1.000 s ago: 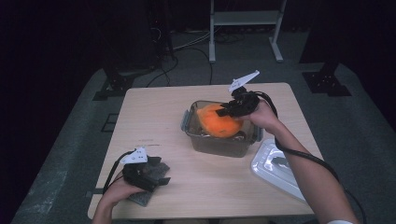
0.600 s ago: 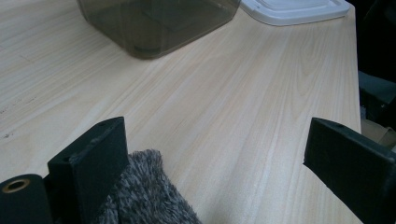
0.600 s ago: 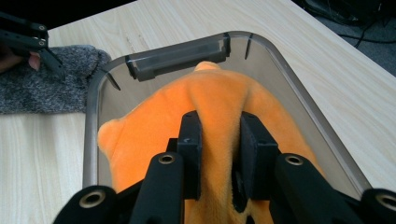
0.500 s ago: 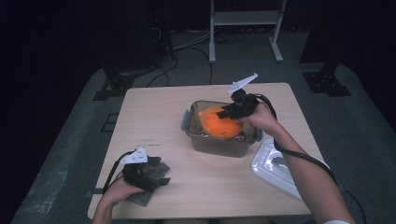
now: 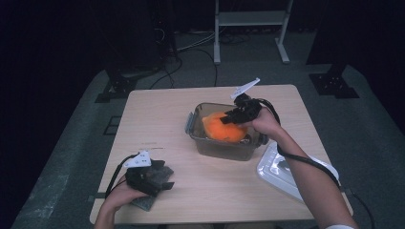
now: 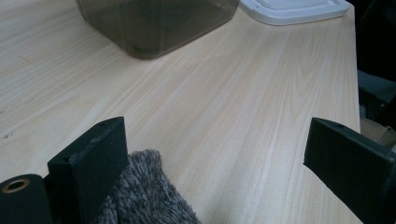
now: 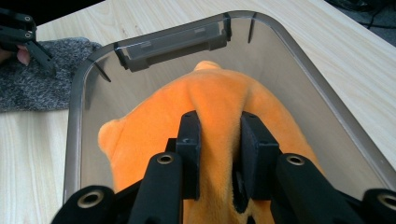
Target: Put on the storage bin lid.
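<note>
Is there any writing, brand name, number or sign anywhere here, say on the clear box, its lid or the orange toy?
None can be read: the clear box, the white lid, the orange plush toy, the grey cloth and the table all look plain, with no print showing.

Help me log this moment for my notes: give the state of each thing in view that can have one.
Clear grey plastic container: open, lid off, upright on the table.
White plastic lid: off, lying flat beside the container.
Orange plush toy: inside the container, pinched by the right gripper.
Grey fuzzy cloth: lying on the table under the left gripper.
Right gripper: shut on the plush.
Left gripper: open, jaws wide apart.
</note>
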Available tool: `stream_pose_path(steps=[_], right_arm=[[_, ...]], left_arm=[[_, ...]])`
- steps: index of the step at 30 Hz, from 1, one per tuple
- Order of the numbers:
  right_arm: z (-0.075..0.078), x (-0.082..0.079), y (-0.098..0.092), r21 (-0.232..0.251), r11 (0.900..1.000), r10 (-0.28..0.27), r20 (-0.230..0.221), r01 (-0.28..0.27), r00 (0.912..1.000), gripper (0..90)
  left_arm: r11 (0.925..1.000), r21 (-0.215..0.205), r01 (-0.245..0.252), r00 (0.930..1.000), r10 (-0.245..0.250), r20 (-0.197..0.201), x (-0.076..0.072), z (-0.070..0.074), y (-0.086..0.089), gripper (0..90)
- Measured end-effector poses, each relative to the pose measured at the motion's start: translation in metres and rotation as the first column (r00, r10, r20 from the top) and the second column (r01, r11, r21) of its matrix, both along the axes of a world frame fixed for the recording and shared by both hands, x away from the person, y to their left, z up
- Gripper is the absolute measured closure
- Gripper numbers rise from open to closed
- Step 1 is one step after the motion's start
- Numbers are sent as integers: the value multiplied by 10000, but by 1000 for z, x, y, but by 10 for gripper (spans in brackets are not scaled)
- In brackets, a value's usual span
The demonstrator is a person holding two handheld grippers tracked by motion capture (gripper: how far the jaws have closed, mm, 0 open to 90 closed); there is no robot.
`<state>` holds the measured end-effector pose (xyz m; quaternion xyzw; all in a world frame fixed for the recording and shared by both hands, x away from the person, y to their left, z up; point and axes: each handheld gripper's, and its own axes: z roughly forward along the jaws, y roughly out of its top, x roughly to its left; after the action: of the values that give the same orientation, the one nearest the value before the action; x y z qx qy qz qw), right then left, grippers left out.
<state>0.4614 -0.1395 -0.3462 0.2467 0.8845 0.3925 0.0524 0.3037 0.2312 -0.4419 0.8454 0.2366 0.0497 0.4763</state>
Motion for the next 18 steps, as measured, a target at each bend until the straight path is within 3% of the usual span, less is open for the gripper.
stream_pose_path(steps=[18], right_arm=[[-9,3,7,-110,9999,81,-274,-84,9996,683]], left_arm=[[10000,-32,-9,10000,9,-13,0,0,0,55]])
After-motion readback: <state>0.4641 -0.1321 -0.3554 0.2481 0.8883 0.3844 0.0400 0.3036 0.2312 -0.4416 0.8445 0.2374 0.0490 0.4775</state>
